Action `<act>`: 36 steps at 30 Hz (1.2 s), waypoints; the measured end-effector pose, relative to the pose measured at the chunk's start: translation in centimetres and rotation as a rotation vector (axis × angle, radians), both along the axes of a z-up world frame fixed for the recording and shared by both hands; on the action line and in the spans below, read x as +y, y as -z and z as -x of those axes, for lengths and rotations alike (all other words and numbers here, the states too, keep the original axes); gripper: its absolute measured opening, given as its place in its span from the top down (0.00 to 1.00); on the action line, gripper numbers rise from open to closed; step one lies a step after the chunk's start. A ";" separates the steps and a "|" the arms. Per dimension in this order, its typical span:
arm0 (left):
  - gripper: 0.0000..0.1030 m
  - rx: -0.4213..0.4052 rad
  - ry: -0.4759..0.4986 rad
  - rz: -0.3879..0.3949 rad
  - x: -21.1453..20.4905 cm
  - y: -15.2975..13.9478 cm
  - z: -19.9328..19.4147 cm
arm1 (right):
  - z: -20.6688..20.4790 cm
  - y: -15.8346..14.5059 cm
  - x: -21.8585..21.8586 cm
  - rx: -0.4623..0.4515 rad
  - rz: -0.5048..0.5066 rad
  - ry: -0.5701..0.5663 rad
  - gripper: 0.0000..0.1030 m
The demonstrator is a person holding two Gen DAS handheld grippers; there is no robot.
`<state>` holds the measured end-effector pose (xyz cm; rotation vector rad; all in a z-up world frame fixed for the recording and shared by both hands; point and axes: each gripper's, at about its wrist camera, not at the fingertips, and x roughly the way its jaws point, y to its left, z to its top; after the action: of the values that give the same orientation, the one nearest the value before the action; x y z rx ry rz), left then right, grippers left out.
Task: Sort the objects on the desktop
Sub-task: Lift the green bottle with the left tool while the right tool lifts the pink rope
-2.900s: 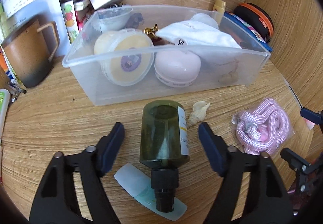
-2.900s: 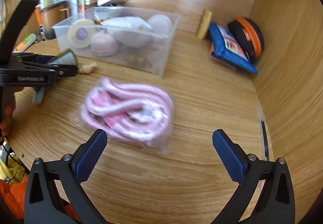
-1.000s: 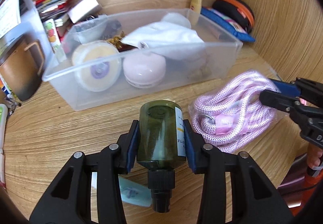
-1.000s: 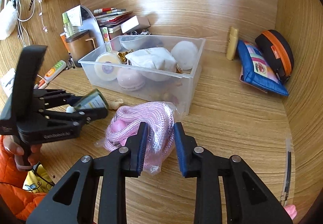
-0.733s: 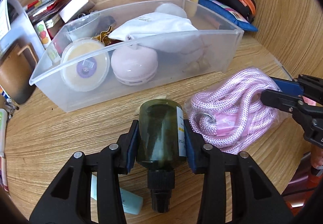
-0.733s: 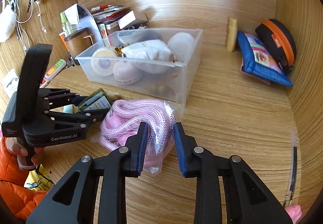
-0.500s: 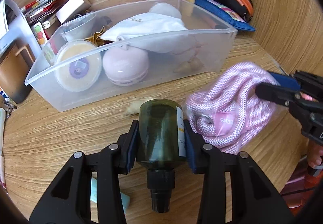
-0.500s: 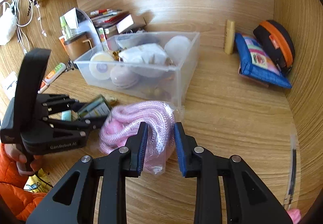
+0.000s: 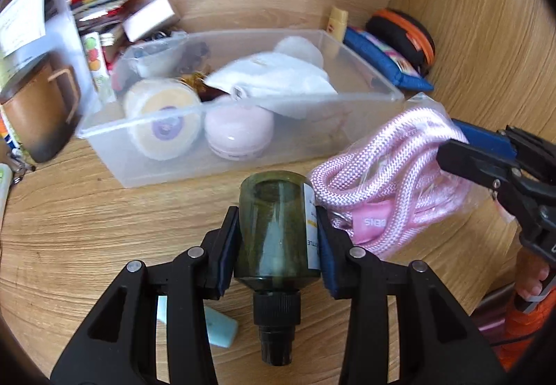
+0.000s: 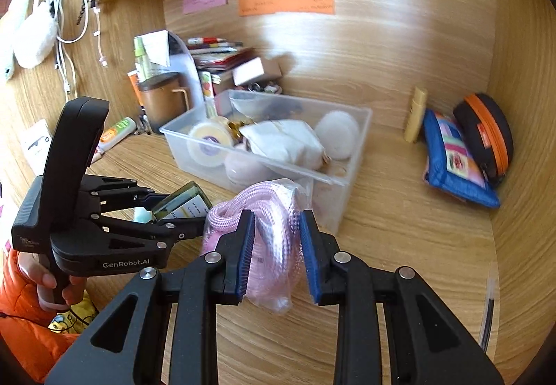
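Right between the blue pads of the left gripper [image 9: 278, 242] sits one dark green bottle [image 9: 276, 228], clamped by its body; its long axis runs along the fingers, flat base pointing ahead and black neck back toward the camera, and a white label on its side shows small print too blurred to read. Below it on the wooden desk [image 9: 87, 218] lies one pale blue flat piece [image 9: 217, 326]. Just to the right of the bottle, touching it or nearly so, hangs one bagged coil of pink rope [image 10: 267, 239], pinched between the pads of the right gripper [image 10: 276, 249]; a pink tag inside the bag reads "BENS" in the left wrist view, upside down. From the right wrist view the left gripper's housing carries the words "GenRobot.AI", and a hand [image 10: 52, 284] in an orange sleeve grips its handle. Ahead of both grippers stands one clear plastic bin [image 9: 365, 72] holding a round yellow tub, a round pink case, a white cloth pouch and other small things. Beyond it, to the right, lie one blue pouch [image 10: 451, 162] and one black case with an orange zip [image 10: 486, 134]. Three sticky notes on the back wall, pink, green and orange, bear writing too small to read.
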<state>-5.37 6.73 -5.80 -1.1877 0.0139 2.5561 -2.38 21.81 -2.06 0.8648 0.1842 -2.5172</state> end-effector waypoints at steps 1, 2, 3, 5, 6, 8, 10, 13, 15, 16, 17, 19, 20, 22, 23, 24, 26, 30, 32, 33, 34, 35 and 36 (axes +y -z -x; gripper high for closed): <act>0.61 0.006 -0.005 -0.002 -0.3 -0.2 0.0 | -0.1 -0.2 -0.3 0.006 0.000 -0.008 0.76; 0.61 0.015 -0.014 -0.005 -0.7 -0.5 -0.1 | -0.1 -0.4 -0.5 0.011 -0.001 -0.014 0.76; 0.61 0.023 -0.023 -0.007 -1.0 -0.6 -0.1 | -0.1 -0.5 -0.7 0.014 -0.004 -0.020 0.76; 0.61 0.026 -0.035 -0.004 -1.5 -0.7 -0.2 | 0.1 -0.1 -1.1 -0.005 -0.005 -0.029 0.76; 0.61 0.025 -0.040 -0.004 -1.7 -0.6 -0.2 | 0.1 0.1 -1.2 -0.015 -0.003 -0.035 0.76; 0.61 0.011 -0.043 -0.004 -2.0 -0.1 -0.2 | -0.1 0.9 -1.3 -0.039 -0.004 -0.056 0.77; 0.61 0.005 -0.040 -0.007 -2.0 0.2 -0.2 | -0.3 2.0 -1.4 -0.060 -0.027 -0.062 0.77; 0.61 0.010 -0.038 0.013 -1.7 0.4 0.0 | -0.4 3.2 -1.2 -0.094 -0.040 -0.061 0.75; 0.61 0.010 -0.034 0.020 -1.4 0.6 0.2 | -0.3 3.8 -0.8 -0.125 -0.028 -0.063 0.73; 0.61 0.008 -0.032 0.021 -1.3 0.6 0.3 | -0.2 4.2 -0.5 -0.141 -0.027 -0.061 0.73; 0.61 0.005 -0.029 0.020 -1.2 0.7 0.4 | -0.1 4.5 -0.3 -0.152 -0.026 -0.060 0.72; 0.61 -0.001 -0.026 0.021 -1.0 0.7 0.5 | 0.1 4.8 0.1 -0.175 -0.014 -0.059 0.71; 0.61 0.000 -0.025 0.024 -0.9 0.6 0.4 | 0.2 4.9 0.6 -0.191 0.006 -0.059 0.71; 0.61 0.010 -0.026 0.035 -0.9 0.3 0.2 | 0.2 4.7 1.1 -0.196 0.016 -0.052 0.71; 0.61 0.016 -0.026 0.037 -0.8 0.0 0.0 | 0.1 4.5 1.4 -0.191 0.016 -0.042 0.71; 0.61 0.020 -0.023 0.035 -0.9 -0.3 -0.1 | 0.0 4.3 1.8 -0.188 0.023 -0.038 0.67; 0.61 0.025 -0.011 0.027 -0.8 -0.7 -0.2 | -0.1 4.2 2.5 -0.188 0.029 -0.027 0.56; 0.61 0.025 0.018 0.040 0.0 -0.9 -0.6 | 0.7 5.1 3.1 -0.245 0.042 -0.033 0.49; 0.61 0.008 0.031 0.045 0.4 -0.5 -0.6 | 1.6 5.9 3.4 -0.300 0.072 -0.037 0.49; 0.61 -0.001 0.030 0.054 0.6 -0.2 -0.5 | 1.8 6.1 3.5 -0.313 0.090 -0.042 0.49; 0.61 -0.011 0.030 0.062 0.7 0.2 -0.3 | 2.1 6.2 3.6 -0.328 0.108 -0.046 0.49; 0.61 -0.024 0.028 0.066 0.7 0.6 -0.2 | 2.4 6.3 3.7 -0.340 0.119 -0.049 0.49; 0.60 -0.032 0.025 0.060 0.6 0.9 -0.1 | 2.7 6.5 3.6 -0.351 0.124 -0.054 0.49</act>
<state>-5.26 7.37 -6.69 -1.2416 0.0986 2.5311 -5.04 25.45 -8.56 1.2120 -0.0618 -2.2558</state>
